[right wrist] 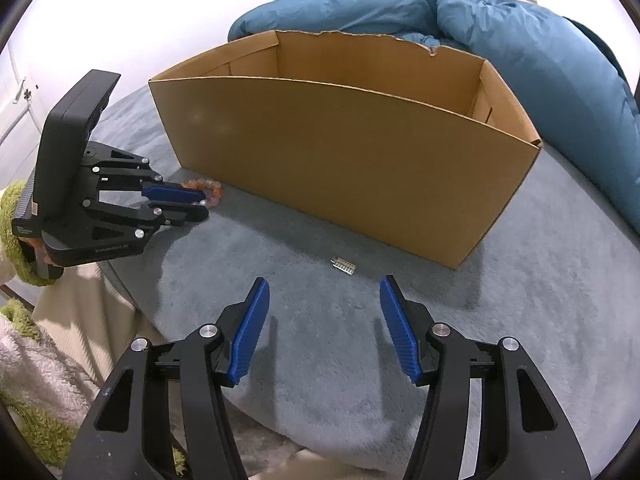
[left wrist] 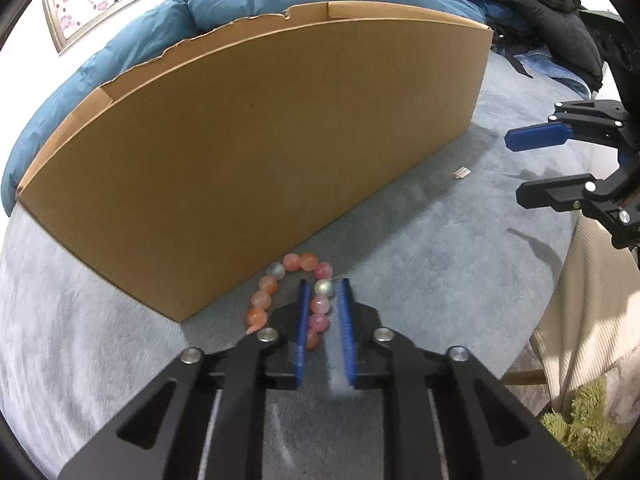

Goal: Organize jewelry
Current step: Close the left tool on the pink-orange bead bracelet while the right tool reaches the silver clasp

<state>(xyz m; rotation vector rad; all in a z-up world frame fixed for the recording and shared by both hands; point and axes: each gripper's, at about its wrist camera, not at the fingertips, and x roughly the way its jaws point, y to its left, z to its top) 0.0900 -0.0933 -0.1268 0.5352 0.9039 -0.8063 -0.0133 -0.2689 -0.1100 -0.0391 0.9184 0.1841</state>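
The left hand-held gripper [left wrist: 323, 284] is closed on one side of a bead bracelet [left wrist: 294, 298]; its blue pads [left wrist: 303, 320] pinch a run of pink and pearly beads, while the rest of the loop lies on the grey plush surface [left wrist: 420, 248], close against the front wall of a cardboard box [left wrist: 260, 160]. Only the left wrist view shows the beads between the pads. From the right wrist view the same left hand-held gripper [right wrist: 206, 204] appears side-on near the left edge of the grey surface, and the bracelet [right wrist: 208, 192] is little more than an orange cluster at its tips.

The right hand-held gripper [right wrist: 324, 284] stands open with nothing between its pads, above the grey surface [right wrist: 360, 360]. Just beyond it, before the box's front wall, lies a small silver piece of jewelry [right wrist: 344, 266]; in the left wrist view it is a tiny pale speck [left wrist: 461, 172], too small to make out.

The right wrist view looks into the box [right wrist: 340, 160]; what shows of the interior holds nothing, and the back wall's top edge is torn. The left wrist view sees only the outside wall. Behind the box lies a blue duvet [right wrist: 520, 40].
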